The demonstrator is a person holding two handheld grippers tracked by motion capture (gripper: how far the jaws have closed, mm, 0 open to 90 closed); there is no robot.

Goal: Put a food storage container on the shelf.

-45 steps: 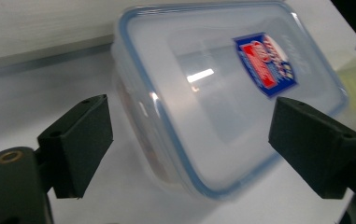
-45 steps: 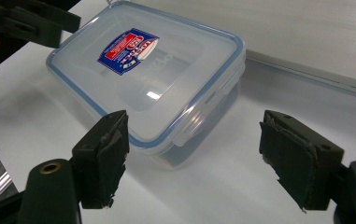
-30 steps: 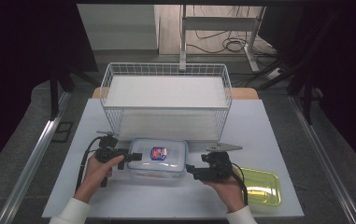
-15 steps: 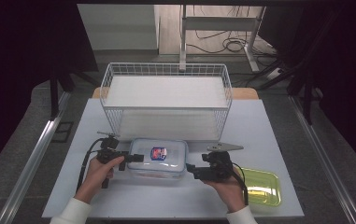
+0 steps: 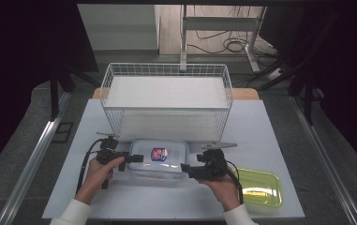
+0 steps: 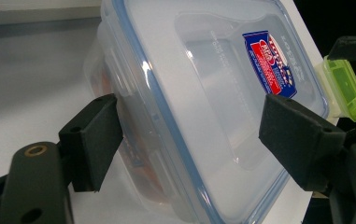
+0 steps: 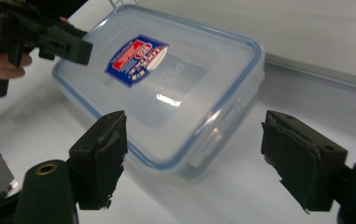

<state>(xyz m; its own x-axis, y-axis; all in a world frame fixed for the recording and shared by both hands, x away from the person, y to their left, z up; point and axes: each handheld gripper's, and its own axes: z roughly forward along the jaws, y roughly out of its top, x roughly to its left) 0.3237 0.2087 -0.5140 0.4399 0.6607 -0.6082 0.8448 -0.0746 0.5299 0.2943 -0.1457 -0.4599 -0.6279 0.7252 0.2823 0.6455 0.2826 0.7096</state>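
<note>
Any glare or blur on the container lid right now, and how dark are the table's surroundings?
Right gripper view: small glare spot on the clear blue-rimmed plastic container, foreground fingers soft. Left gripper view: a reflection streak along its rim. High view: white table well lit, surroundings nearly black.

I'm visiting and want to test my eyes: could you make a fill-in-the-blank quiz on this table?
The clear box has a lid with a ____ rim.
Behind the box stands a white wire ____.
The tray near the right gripper is ____ in colour.
The left gripper reaches the box from the person's ____ side.

Missing words: blue; basket; green; left
</note>
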